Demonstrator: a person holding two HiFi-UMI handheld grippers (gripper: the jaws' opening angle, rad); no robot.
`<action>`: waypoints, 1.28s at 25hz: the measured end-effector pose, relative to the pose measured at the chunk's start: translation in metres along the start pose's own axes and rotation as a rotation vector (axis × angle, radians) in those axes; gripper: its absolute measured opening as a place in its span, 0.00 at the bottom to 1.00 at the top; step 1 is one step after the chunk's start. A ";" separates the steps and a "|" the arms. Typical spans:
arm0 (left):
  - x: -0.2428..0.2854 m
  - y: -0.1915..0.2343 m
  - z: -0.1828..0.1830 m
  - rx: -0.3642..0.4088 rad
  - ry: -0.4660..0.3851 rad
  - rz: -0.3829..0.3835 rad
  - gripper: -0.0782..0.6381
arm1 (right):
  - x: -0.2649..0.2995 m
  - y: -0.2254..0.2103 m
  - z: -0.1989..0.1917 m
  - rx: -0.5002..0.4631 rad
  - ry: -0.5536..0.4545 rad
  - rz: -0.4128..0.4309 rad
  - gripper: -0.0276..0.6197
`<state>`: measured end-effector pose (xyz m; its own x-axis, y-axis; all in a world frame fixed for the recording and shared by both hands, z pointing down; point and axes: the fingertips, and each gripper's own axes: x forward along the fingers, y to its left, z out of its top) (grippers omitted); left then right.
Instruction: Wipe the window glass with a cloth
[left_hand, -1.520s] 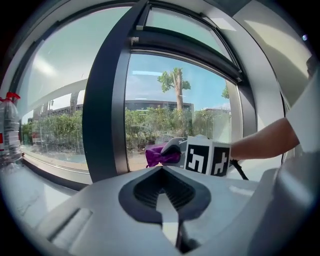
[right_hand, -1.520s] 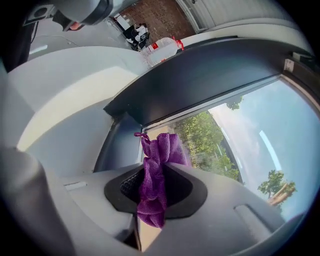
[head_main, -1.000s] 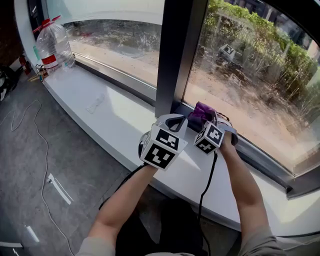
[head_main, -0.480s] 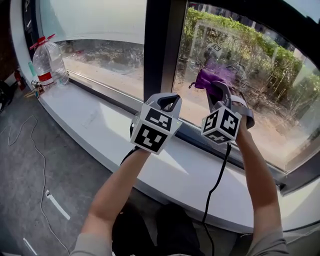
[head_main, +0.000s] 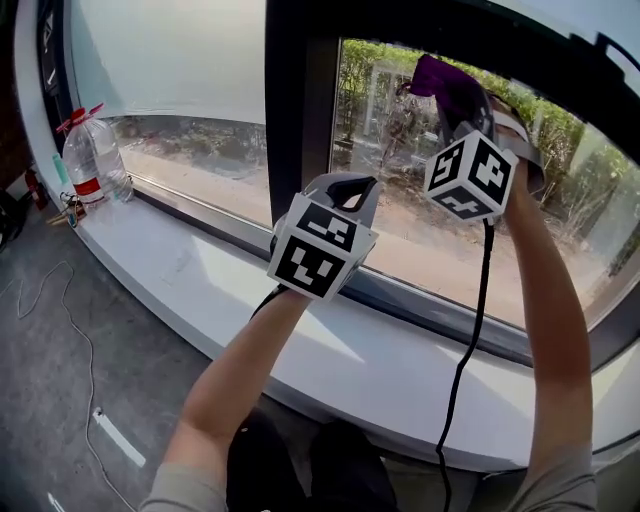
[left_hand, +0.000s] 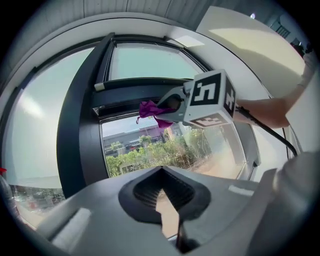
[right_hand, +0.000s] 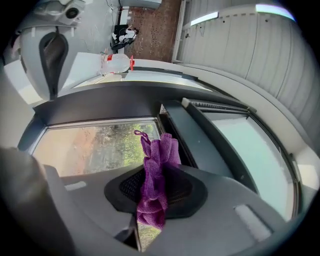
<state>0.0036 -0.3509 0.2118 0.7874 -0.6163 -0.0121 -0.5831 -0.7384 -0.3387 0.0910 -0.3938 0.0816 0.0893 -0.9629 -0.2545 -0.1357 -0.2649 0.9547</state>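
Right gripper (head_main: 452, 92) clamped on cloth (head_main: 436, 72), long axis toward 11 o'clock, before glass (head_main: 400, 200); left gripper (head_main: 345, 186) closed, empty.

The cloth (head_main: 438, 78) was a small purple rag, crumpled into a narrow wad. It was pinched between the jaws of my right gripper (head_main: 452, 98), with a thin loop poking from its far end and folds spilling out on both sides. I held it high, by the upper part of the window glass (head_main: 410, 230), near the dark frame's top corner. I couldn't tell whether it touched. The pane was clear, showing hedges and sandy ground outside.
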 end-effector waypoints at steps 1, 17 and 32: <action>0.001 -0.003 0.002 -0.005 -0.004 -0.010 0.11 | 0.003 -0.010 0.000 -0.009 0.006 -0.016 0.20; 0.011 -0.030 -0.077 -0.048 0.115 -0.037 0.11 | -0.007 0.125 -0.055 -0.053 0.117 0.232 0.20; 0.012 -0.080 -0.184 -0.117 0.281 -0.129 0.11 | -0.048 0.326 -0.080 0.060 0.167 0.529 0.20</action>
<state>0.0229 -0.3494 0.4123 0.7796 -0.5553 0.2895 -0.5142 -0.8315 -0.2102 0.1213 -0.4301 0.4168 0.1483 -0.9455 0.2899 -0.2601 0.2455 0.9339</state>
